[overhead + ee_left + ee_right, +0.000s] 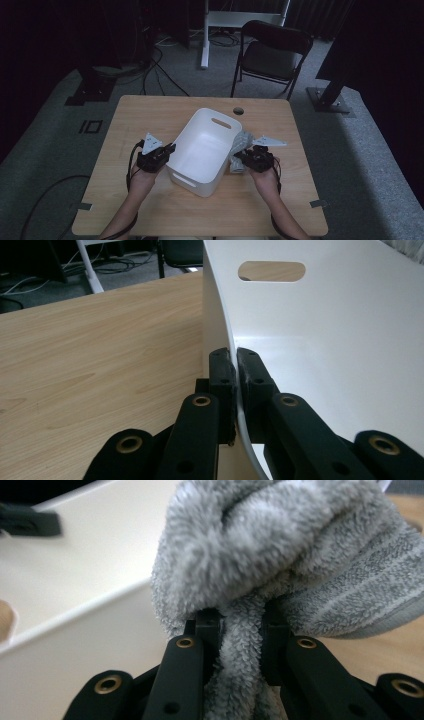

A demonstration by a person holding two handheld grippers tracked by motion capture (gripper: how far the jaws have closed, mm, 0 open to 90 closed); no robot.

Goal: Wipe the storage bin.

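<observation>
Dark grey carpet surrounds the light wooden table (pixel 150 112), and a black folding chair (pixel 272 52) stands on the far side. On the middle of the table sits a white plastic bin with handle slots (pixel 205 145), empty inside. At its left wall, the left gripper (pixel 233 372) pinches the thin rim between its jaws. At the right of the bin, just beside its wall, the right gripper (pixel 241 630) has its jaws pressed on a fluffy grey striped towel (pixel 280 550), bunched above them.
</observation>
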